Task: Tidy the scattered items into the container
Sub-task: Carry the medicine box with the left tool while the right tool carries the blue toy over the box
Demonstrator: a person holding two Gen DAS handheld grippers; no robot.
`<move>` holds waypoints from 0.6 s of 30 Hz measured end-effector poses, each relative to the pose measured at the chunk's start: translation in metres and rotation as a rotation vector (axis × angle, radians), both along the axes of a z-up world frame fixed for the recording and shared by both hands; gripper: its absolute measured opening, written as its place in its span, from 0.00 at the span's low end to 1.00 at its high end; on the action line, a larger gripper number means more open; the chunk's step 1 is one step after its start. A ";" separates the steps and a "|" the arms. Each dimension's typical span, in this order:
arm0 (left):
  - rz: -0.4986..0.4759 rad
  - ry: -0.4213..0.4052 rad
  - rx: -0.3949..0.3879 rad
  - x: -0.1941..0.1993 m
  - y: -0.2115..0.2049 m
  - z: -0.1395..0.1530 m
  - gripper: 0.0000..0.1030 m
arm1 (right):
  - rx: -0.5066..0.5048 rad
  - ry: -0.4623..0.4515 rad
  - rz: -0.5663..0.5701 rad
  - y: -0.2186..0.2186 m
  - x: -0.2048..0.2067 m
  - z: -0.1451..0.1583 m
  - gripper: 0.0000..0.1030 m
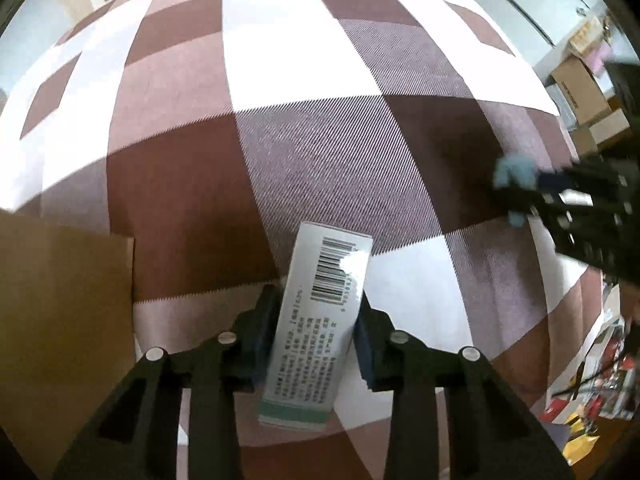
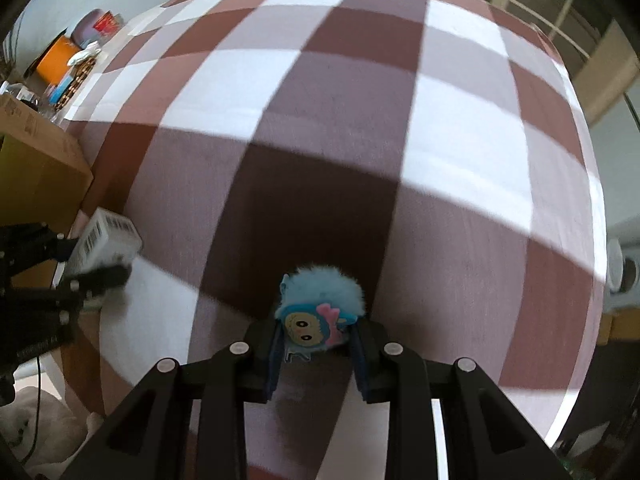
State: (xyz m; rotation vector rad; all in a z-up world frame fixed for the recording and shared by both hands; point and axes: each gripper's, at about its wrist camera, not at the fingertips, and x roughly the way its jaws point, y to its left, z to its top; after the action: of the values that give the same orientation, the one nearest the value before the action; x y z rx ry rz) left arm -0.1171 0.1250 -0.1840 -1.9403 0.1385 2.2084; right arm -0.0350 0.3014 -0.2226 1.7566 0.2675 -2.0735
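carton (image 1: 320, 312) above tablecloth (image 1: 320, 140), cardboard box (image 1: 60, 300) left

Left gripper (image 1: 316, 336) black angular plastic, silver round screws, dark blue pads, right gripper (image 2: 316, 350) alike

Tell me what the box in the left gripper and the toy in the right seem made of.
Box: likely thin printed card, glossy; glare patch beside the barcode, crisp edges.
Toy: blue fluffy fibre, probably synthetic plush, with a smooth flat cartoon face, perhaps rubber or plastic.
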 end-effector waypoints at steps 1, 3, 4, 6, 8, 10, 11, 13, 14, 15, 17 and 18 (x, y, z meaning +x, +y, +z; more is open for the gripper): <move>0.004 -0.009 -0.003 0.001 0.001 0.000 0.35 | -0.001 -0.006 -0.015 0.002 0.006 0.000 0.28; 0.004 -0.019 -0.010 0.004 0.004 0.000 0.35 | -0.004 -0.023 -0.048 0.007 0.022 0.001 0.28; -0.004 -0.021 -0.020 0.006 0.006 0.000 0.34 | -0.003 -0.030 -0.063 0.008 0.030 0.001 0.28; -0.027 -0.027 -0.034 0.011 0.010 0.000 0.34 | -0.007 -0.045 -0.090 0.010 0.045 0.001 0.28; -0.043 -0.029 -0.033 0.015 0.012 0.000 0.34 | -0.009 -0.065 -0.113 0.010 0.061 0.000 0.28; -0.049 -0.026 -0.023 0.017 0.012 0.000 0.34 | -0.010 -0.075 -0.124 0.009 0.073 0.001 0.28; -0.049 -0.023 -0.018 0.018 0.012 0.001 0.34 | -0.009 -0.080 -0.129 0.007 0.080 0.001 0.28; -0.047 -0.019 -0.006 0.016 0.011 0.001 0.34 | -0.010 -0.090 -0.139 0.004 0.093 0.002 0.28; -0.045 -0.020 -0.006 0.015 0.011 0.002 0.34 | -0.013 -0.094 -0.145 0.003 0.097 0.003 0.28; -0.047 -0.018 -0.011 0.014 0.011 0.002 0.31 | -0.018 -0.098 -0.154 0.001 0.102 0.004 0.28; -0.040 -0.012 -0.013 0.013 0.010 0.002 0.30 | -0.026 -0.098 -0.167 -0.001 0.108 0.008 0.28; -0.035 -0.013 -0.011 0.013 0.010 0.002 0.30 | -0.029 -0.096 -0.171 -0.002 0.111 0.011 0.28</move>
State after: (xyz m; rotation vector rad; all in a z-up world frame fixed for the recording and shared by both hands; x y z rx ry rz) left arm -0.1042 0.1348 -0.1816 -1.9431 0.1818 2.1774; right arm 0.0765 0.2990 -0.2116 1.9141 0.0610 -2.0889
